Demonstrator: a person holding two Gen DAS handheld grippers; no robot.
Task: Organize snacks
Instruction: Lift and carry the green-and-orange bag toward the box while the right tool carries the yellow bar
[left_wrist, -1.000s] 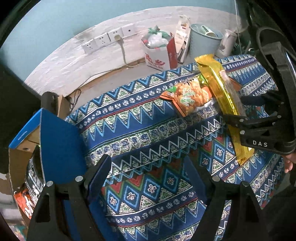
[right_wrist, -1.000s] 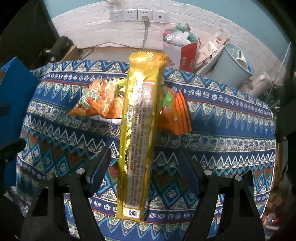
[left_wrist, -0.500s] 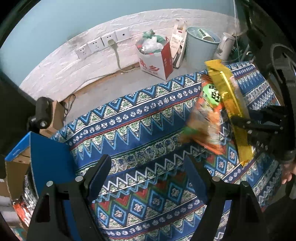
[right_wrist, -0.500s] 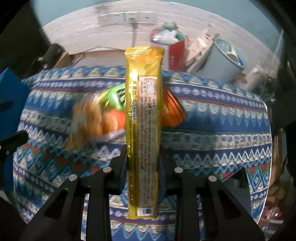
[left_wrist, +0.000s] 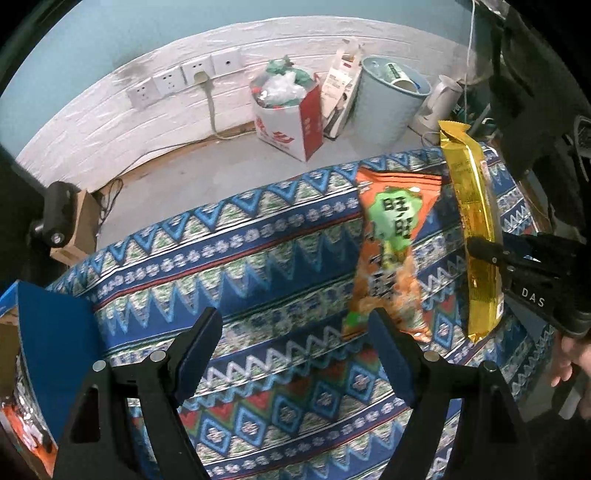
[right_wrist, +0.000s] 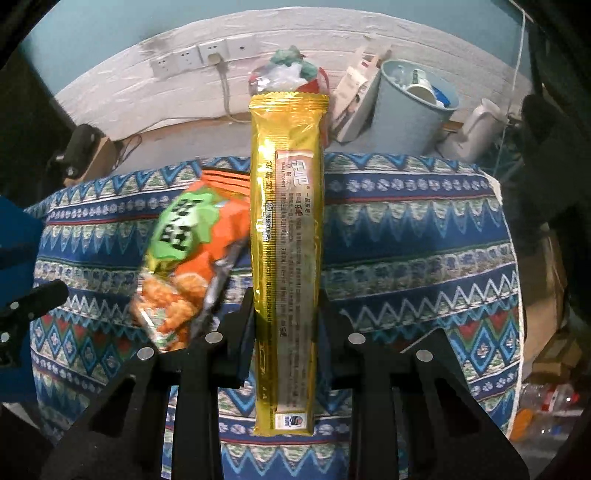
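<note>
My right gripper (right_wrist: 286, 317) is shut on a long gold snack pack (right_wrist: 286, 240) and holds it above the patterned tablecloth (right_wrist: 406, 229). The pack also shows at the right of the left wrist view (left_wrist: 472, 229), held in the right gripper (left_wrist: 484, 254). An orange and green snack bag (right_wrist: 188, 258) hangs tilted just left of the gold pack, off the cloth; it is blurred in the left wrist view (left_wrist: 391, 254). My left gripper (left_wrist: 295, 350) is open and empty, low over the cloth, with its right finger near the bag's lower end.
A blue cardboard box (left_wrist: 51, 343) with snacks inside stands at the left edge. Behind the table, a red and white bag (left_wrist: 288, 114), a pale blue bin (left_wrist: 391, 99) and a white kettle (left_wrist: 439, 107) stand by the white wall with sockets.
The right gripper shut on the gold pack and lifted it. The orange bag, lying flat before, swung up on end and now hangs beside the pack. The left gripper rose and stayed open.
</note>
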